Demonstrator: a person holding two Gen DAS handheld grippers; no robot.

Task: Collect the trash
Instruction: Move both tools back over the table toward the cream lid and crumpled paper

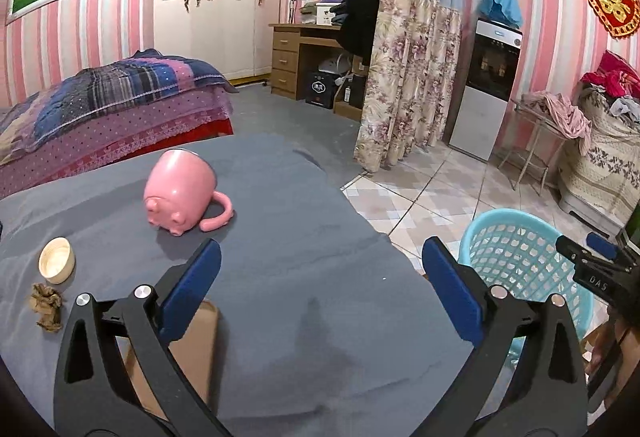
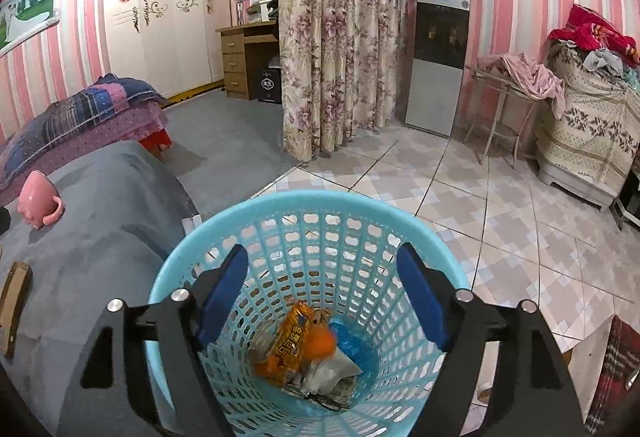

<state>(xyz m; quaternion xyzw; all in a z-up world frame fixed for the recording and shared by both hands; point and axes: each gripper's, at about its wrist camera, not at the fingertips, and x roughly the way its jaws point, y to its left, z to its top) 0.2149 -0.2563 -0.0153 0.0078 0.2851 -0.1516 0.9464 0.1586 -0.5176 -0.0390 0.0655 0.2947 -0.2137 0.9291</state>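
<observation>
**Drop made over the basket, one scrap left on the desk**

The blue basket (image 2: 308,277) sits on the tiled floor just beside the grey-covered desk (image 1: 280,277), and my right claw (image 2: 320,293) hangs right over its mouth, jaws spread wide with nothing between the pads. Down in the bottom I can see an orange snack wrapper (image 2: 290,341), a blurred orange lump (image 2: 322,343) above it, a blue plastic piece (image 2: 352,345) and some pale paper — I read the blur as a piece caught mid-fall, so the dropping step looks finished for this hand.

My left claw (image 1: 320,289) is also wide open and empty, pointing down over the middle of the desk. The trash still out is a crumpled brown wad (image 1: 47,307) near the desk's left edge, well to the left of the left finger. I judge the next move to be swinging the left claw across to it and closing gently, since it looks light and will crush easily.

Just beyond the wad stands a small cream bowl (image 1: 57,260), very near it, so I'd come in from the near side to avoid knocking it. A pink pig-shaped mug (image 1: 180,197) lies tipped farther back, clear of the path. A brown cardboard piece (image 1: 188,349) lies under the left finger — whether it counts as trash I cannot tell.
</observation>
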